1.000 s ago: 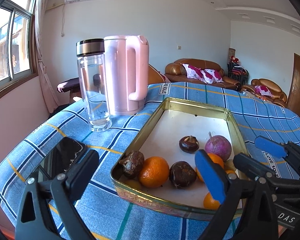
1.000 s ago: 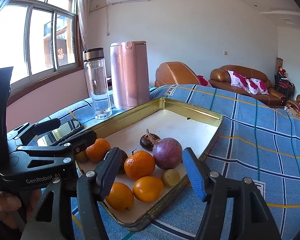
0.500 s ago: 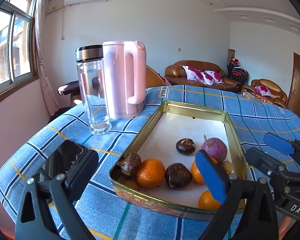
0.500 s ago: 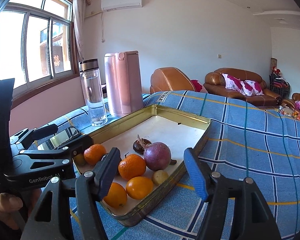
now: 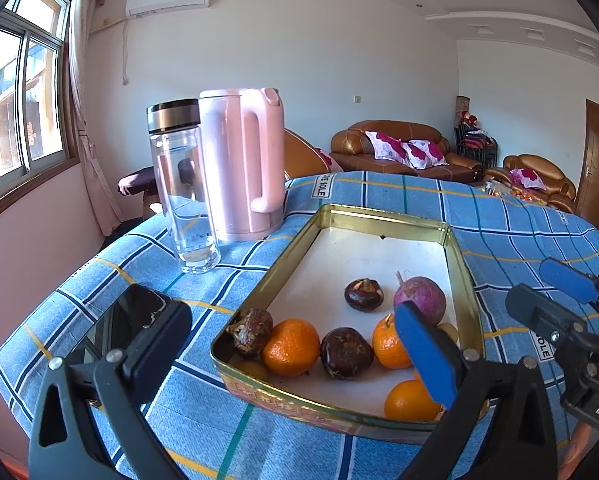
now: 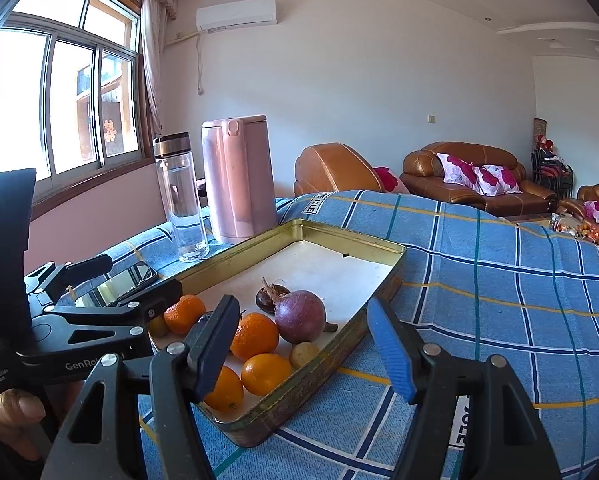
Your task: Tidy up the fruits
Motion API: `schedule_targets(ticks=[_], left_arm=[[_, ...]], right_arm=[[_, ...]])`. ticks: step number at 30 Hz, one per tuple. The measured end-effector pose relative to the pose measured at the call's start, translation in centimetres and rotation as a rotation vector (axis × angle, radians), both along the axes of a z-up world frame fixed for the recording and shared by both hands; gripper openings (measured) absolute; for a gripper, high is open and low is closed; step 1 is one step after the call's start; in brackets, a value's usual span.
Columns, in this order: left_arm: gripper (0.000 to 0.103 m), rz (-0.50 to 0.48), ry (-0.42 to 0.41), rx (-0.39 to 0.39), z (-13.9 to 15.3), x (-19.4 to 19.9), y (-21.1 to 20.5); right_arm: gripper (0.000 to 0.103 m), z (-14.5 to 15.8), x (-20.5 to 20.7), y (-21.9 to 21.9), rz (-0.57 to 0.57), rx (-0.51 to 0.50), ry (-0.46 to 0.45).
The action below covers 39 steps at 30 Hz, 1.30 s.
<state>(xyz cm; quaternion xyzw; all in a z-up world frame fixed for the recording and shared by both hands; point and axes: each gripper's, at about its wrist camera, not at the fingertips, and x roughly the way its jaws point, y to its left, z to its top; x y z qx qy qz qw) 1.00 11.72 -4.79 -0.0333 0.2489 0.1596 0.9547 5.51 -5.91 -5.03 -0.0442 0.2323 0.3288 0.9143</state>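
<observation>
Round glossy fruits (image 5: 291, 347) in rectangular metal tin (image 5: 383, 216)

A tabletop covered with a blue checked cloth (image 5: 519, 220) crossed by white, navy and yellow lines carries four things. A shallow rectangular gold metal tray (image 5: 455, 248) lies near the middle. Left of its far end stands a tall pink plastic kettle (image 5: 235, 168), with a clear glass bottle with a steel cap (image 5: 183, 188) just beside it. A black phone (image 5: 135, 312) lies flat nearer the cloth's edge.

Both grippers, left gripper (image 5: 295, 340) and right gripper (image 6: 303, 348), are black with silver screws, blue pads and white letters.
</observation>
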Motion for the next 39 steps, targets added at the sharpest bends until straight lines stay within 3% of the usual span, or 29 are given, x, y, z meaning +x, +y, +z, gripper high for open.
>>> schedule_targets(ticks=[18, 39], left_arm=[[0.103, 0.031, -0.006, 0.034, 0.4, -0.2, -0.6], [0.103, 0.017, 0.0, 0.019, 0.8, -0.4, -1.2]], right_arm=[[0.068, 0.6, -0.4, -1.3, -0.01, 0.023, -0.022], [0.068, 1.4, -1.4, -2.3, -0.012, 0.032, -0.05]])
